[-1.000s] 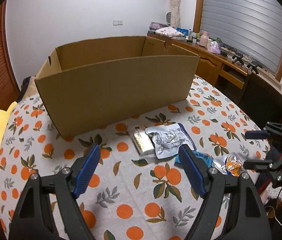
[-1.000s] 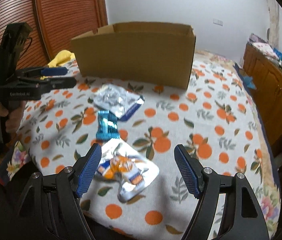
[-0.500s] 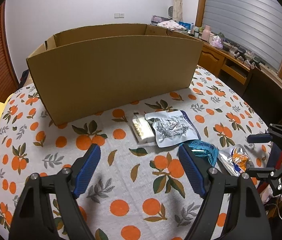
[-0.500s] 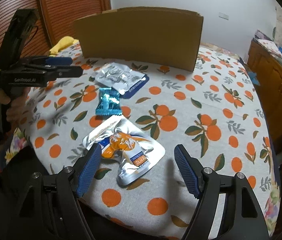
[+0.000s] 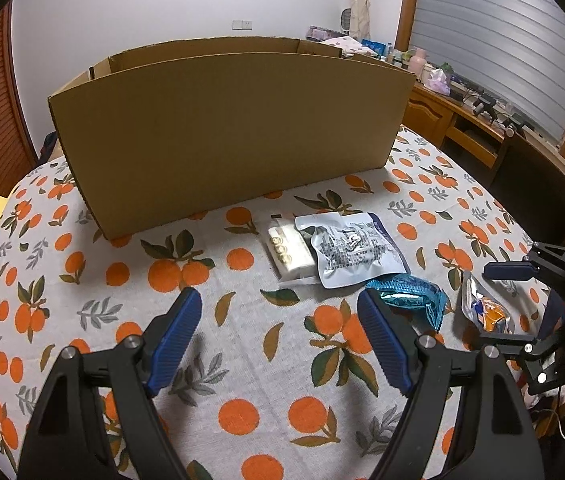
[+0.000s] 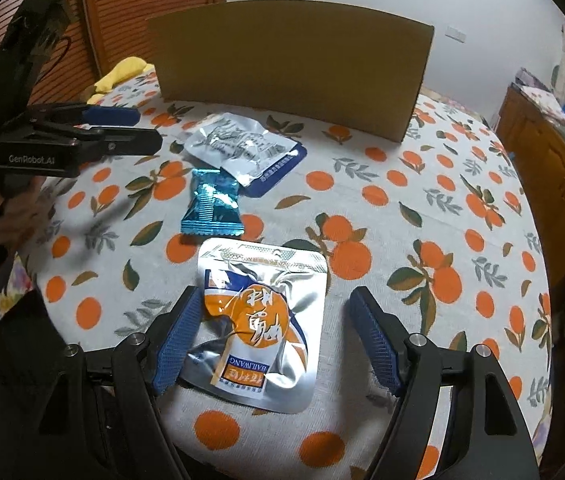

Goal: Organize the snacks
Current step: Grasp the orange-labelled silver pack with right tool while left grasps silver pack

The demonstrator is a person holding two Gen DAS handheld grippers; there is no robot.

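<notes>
Right gripper (image 6: pixel 270 340) has been lowered, jaws apart, around the foil pouch (image 6: pixel 258 332); pickup for the box (image 6: pixel 290 68) is judged imminent.

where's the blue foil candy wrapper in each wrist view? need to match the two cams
Left wrist: blue foil candy wrapper at right of centre, partly behind the left claw's right finger.
Right wrist: wrapper left of centre, just above the silver-and-orange pouch.
Shared landmark: the cardboard box, at the far side of the table in both.
</notes>
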